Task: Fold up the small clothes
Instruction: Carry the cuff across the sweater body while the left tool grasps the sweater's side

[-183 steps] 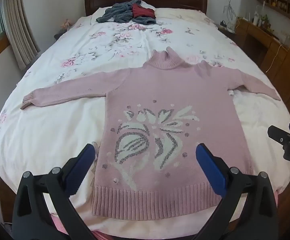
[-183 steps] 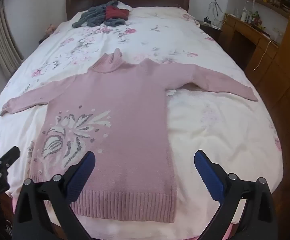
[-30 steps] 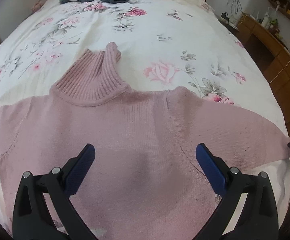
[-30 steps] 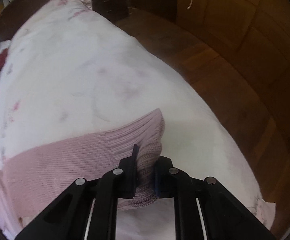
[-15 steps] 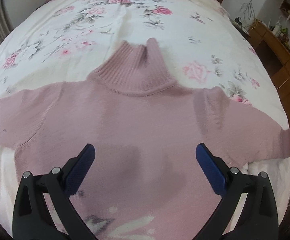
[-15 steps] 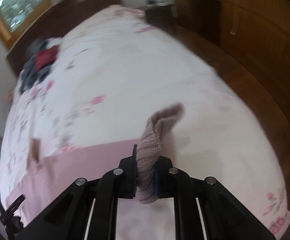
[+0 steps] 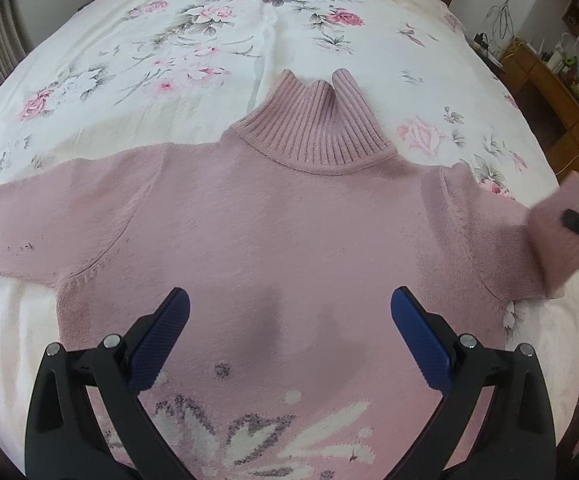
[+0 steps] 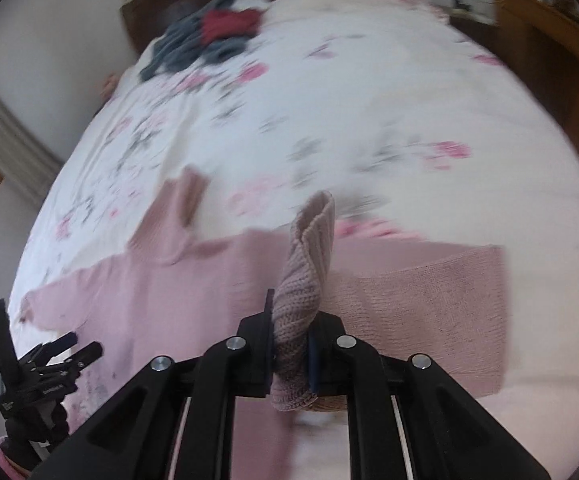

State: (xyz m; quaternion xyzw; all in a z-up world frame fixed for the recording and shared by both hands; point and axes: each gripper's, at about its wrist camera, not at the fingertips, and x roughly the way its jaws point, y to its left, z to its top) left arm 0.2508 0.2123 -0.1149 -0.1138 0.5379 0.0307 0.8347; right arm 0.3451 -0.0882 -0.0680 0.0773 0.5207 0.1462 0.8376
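Floral bed (image 7: 249, 40), pink sweater (image 7: 289, 220) flat; right gripper (image 8: 291, 344) clamps sleeve cuff (image 8: 309, 248), left gripper (image 7: 289, 328) spread empty; next fold sleeve across chest

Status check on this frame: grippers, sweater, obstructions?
Left gripper open above sweater. Right gripper shut on cuff, lifted. Nothing in the way.

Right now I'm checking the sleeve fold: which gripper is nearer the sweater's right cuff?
Right. The right gripper is shut on the cuff, holding it up above the sweater. The left gripper hovers open over the sweater's chest, apart from the cuff.
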